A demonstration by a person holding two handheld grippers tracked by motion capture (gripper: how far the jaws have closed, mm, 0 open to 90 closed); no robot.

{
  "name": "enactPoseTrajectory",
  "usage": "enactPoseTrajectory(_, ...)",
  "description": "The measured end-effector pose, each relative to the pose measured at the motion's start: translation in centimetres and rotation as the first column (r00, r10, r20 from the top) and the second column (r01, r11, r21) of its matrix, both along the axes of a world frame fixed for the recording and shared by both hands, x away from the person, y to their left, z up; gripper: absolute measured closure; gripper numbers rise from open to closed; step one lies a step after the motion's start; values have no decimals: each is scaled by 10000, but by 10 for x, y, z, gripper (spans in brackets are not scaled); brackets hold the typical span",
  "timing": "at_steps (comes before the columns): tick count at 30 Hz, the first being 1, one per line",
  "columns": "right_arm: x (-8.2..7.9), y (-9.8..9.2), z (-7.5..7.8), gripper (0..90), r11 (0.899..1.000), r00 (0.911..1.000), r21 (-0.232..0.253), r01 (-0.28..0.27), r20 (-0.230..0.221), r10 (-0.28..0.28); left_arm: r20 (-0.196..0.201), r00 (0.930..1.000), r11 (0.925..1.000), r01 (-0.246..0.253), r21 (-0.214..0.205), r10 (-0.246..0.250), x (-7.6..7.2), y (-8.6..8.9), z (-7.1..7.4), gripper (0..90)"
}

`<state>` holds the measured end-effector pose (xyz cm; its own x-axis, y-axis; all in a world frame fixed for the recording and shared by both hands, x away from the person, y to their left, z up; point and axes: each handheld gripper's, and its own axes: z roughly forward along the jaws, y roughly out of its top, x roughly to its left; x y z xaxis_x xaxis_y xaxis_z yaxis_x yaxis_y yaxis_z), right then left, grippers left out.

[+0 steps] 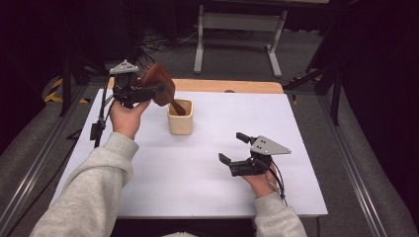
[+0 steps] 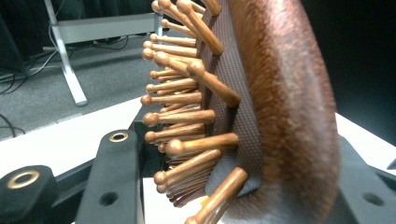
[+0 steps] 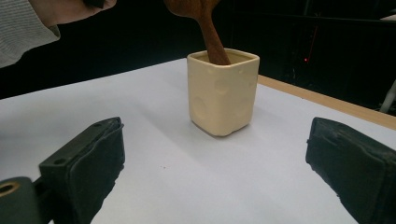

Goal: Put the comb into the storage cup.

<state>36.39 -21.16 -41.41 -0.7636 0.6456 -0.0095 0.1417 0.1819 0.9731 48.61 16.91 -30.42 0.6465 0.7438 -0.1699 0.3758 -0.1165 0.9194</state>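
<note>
A brown wooden hairbrush [image 1: 159, 83] stands tilted, its handle down inside a cream square cup [image 1: 180, 118] near the back middle of the white table [image 1: 197, 173]. My left gripper [image 1: 156, 90] is shut on the brush head, above and left of the cup. In the left gripper view the brush [image 2: 280, 107] sits between the black jaws, its wooden pins pointing left. My right gripper [image 1: 233, 147] rests open low over the table, front right of the cup. In the right gripper view the cup [image 3: 222, 91] stands ahead between the wide jaws, with the brush handle [image 3: 212, 37] in it.
A bare wooden strip [image 1: 222, 85] runs along the table's far edge. Behind it stands a grey metal frame [image 1: 237, 22] on the floor, with cables [image 1: 158, 44] to its left. Dark stands flank the table on both sides.
</note>
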Motion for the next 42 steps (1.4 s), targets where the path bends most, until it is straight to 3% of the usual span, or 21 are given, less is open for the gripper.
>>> enactPoseTrajectory(13,0,1,0,51,10000,10000,21,-79,-14,79,-549,9984,9998,-111,-151,102,7,-3,-15,509)
enactPoseTrajectory(42,-1,1,0,51,9999,9999,52,-117,-18,118,-1028,9947,9989,93,463,-45,12,-22,-29,494)
